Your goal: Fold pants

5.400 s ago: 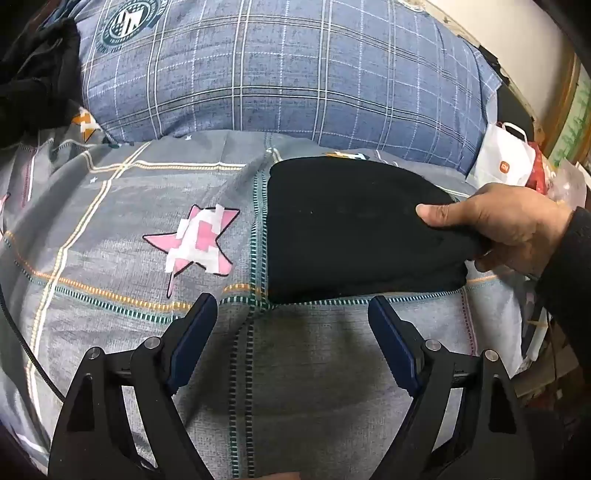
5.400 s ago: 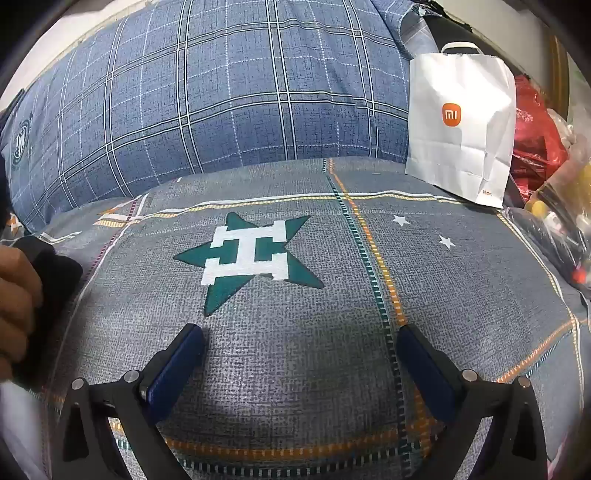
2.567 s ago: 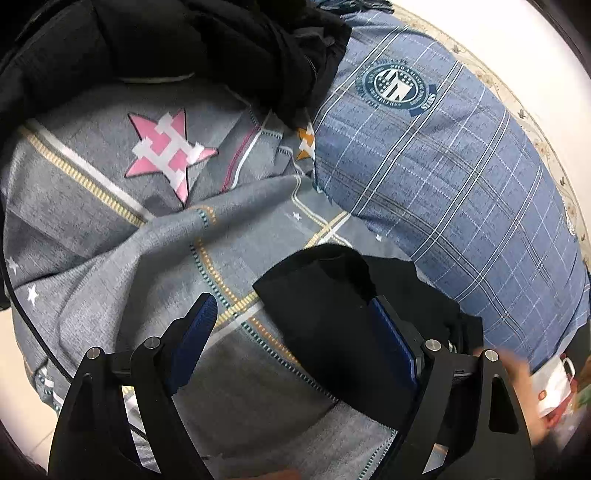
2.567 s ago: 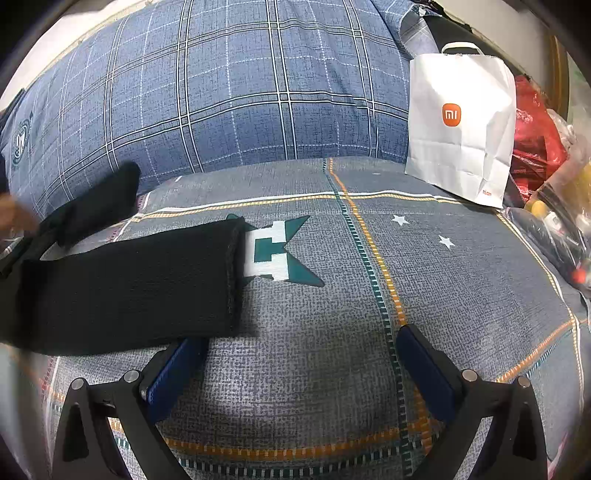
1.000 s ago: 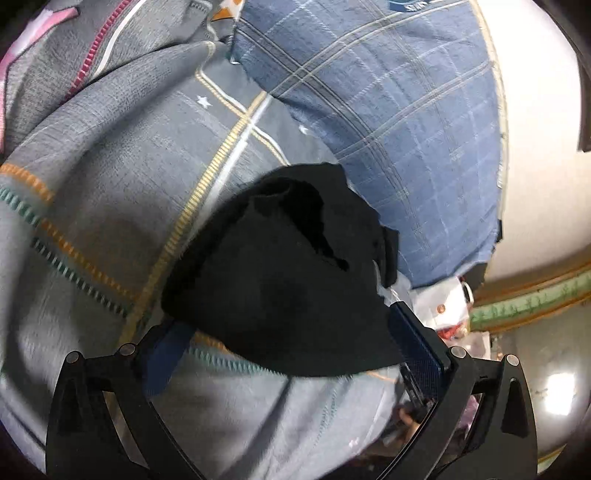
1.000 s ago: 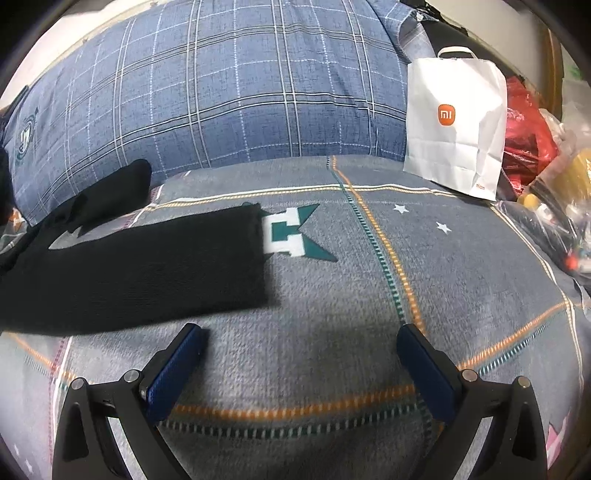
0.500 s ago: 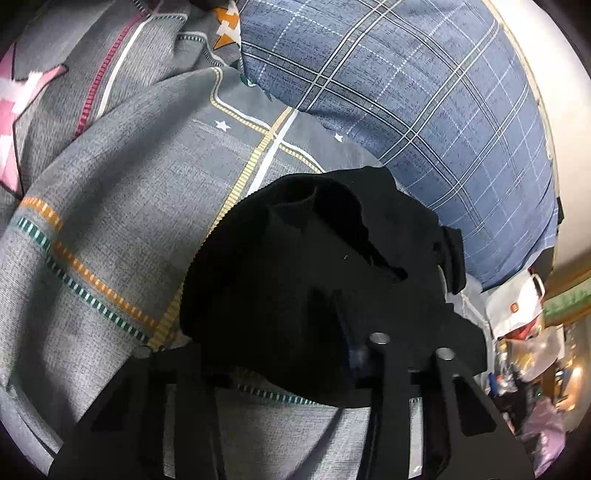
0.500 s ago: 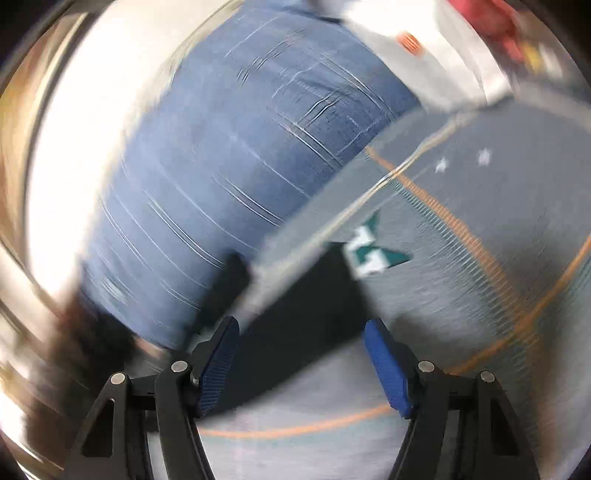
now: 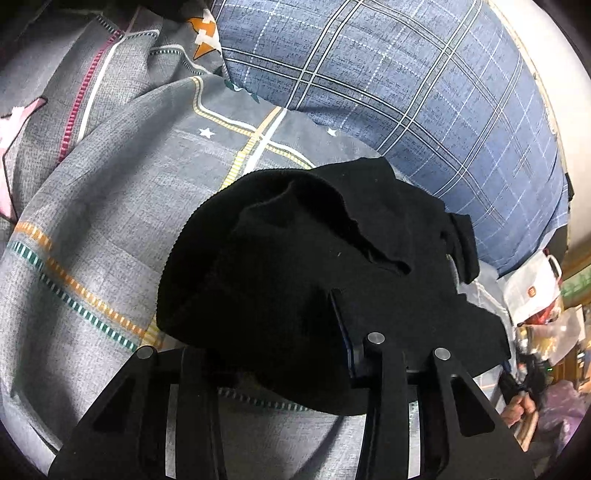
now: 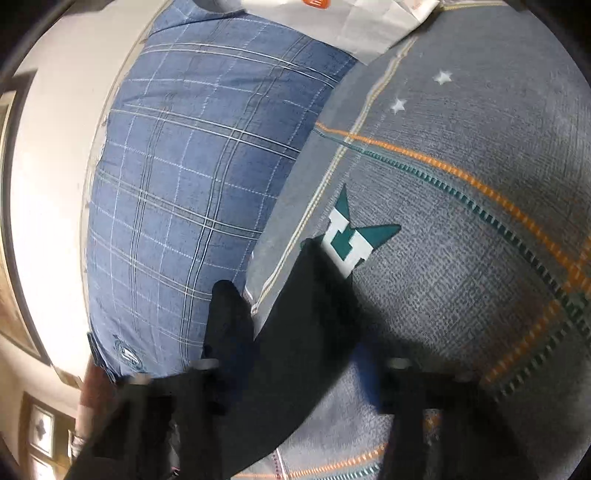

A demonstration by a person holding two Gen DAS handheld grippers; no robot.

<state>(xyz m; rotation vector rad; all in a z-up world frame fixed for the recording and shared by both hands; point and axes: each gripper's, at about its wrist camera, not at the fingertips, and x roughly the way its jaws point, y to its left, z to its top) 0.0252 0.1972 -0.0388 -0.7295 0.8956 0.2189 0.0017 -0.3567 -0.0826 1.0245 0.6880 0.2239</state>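
On the bed (image 9: 92, 229), the left gripper (image 9: 280, 332) is closed down on the bunched waist end of the black pants (image 9: 295, 258), which lie near the blue plaid pillow (image 9: 406, 92) along the bed's far edge. In the blurred right wrist view, a pants leg stretches toward a green star print (image 10: 354, 240). The right gripper (image 10: 299, 365) sits over that leg; its jaw opening cannot be told. A white paper bag (image 10: 362, 22) stands beyond.
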